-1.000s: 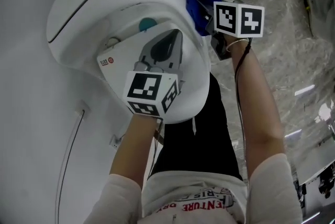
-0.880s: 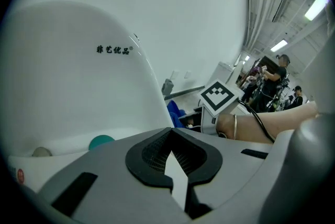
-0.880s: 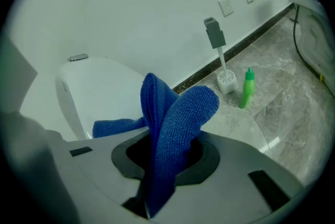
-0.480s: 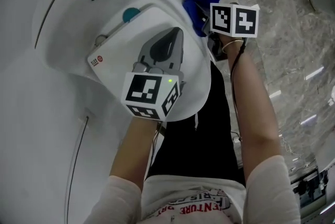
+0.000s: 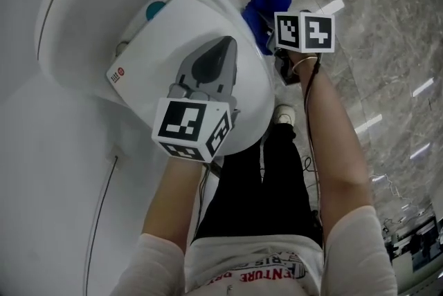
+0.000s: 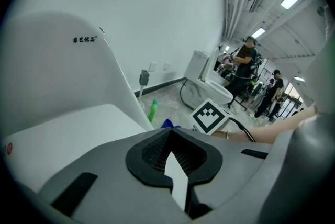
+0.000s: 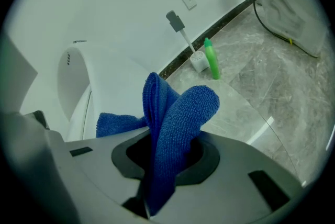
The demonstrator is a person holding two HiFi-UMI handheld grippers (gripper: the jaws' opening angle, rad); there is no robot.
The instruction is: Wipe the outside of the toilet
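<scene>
The white toilet [image 5: 83, 4] has its lid [image 5: 173, 32] down, with a flush button at the top of the tank. My left gripper [image 5: 225, 45] hovers over the lid's right part with its jaws shut and nothing held; in the left gripper view the left gripper [image 6: 172, 157] points across the lid [image 6: 68, 129]. My right gripper [image 5: 268, 19] is shut on a blue cloth [image 5: 266, 1], which sits against the toilet's right outer side. In the right gripper view the cloth [image 7: 178, 118] sticks up from the right gripper [image 7: 162, 165] beside the bowl [image 7: 99, 81].
A green bottle [image 7: 211, 59] and a toilet brush [image 7: 188, 47] stand on the marble floor by the wall. A second toilet [image 6: 207, 81] and people [image 6: 243, 68] are further off. The white wall is at the left; my legs stand close to the bowl's front.
The head view has shifted, so the toilet sits higher in frame and the green bottle has left it. Both grippers keep about the same places; the cloth stays at the toilet's right side.
</scene>
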